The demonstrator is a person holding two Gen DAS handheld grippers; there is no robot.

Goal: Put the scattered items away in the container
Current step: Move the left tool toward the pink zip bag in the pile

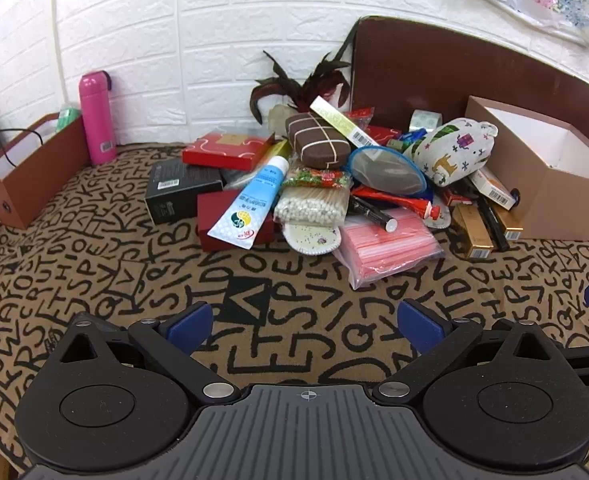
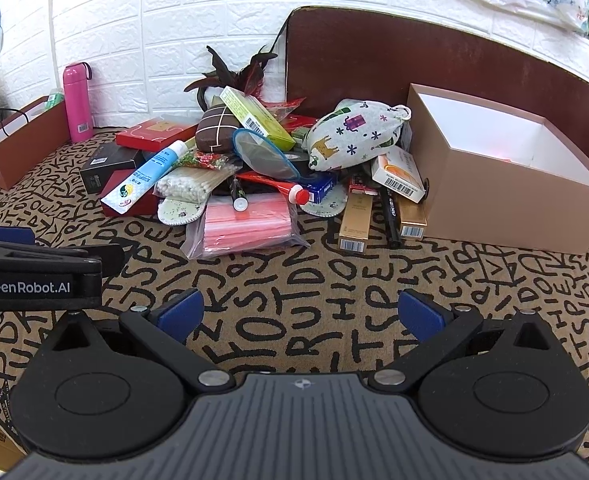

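A pile of small items lies on the letter-print cloth: a blue-white tube (image 1: 250,204) (image 2: 144,178), a bag of cotton swabs (image 1: 314,204) (image 2: 190,184), a pink zip bag (image 1: 390,244) (image 2: 246,224), a printed drawstring pouch (image 1: 454,148) (image 2: 354,132), a brown case (image 1: 318,142) (image 2: 216,130) and gold boxes (image 1: 472,232) (image 2: 356,220). The open pinkish-brown box (image 1: 554,208) (image 2: 506,204) stands right of the pile; its inside looks empty. My left gripper (image 1: 304,326) is open and empty, short of the pile. My right gripper (image 2: 300,314) is open and empty, also short of it.
A pink bottle (image 1: 96,118) (image 2: 76,98) and a brown open box (image 1: 26,172) (image 2: 18,144) stand at the far left by the white brick wall. A brown board (image 1: 474,68) (image 2: 414,52) leans behind the pile. The left gripper's body (image 2: 34,272) shows at the right wrist view's left edge.
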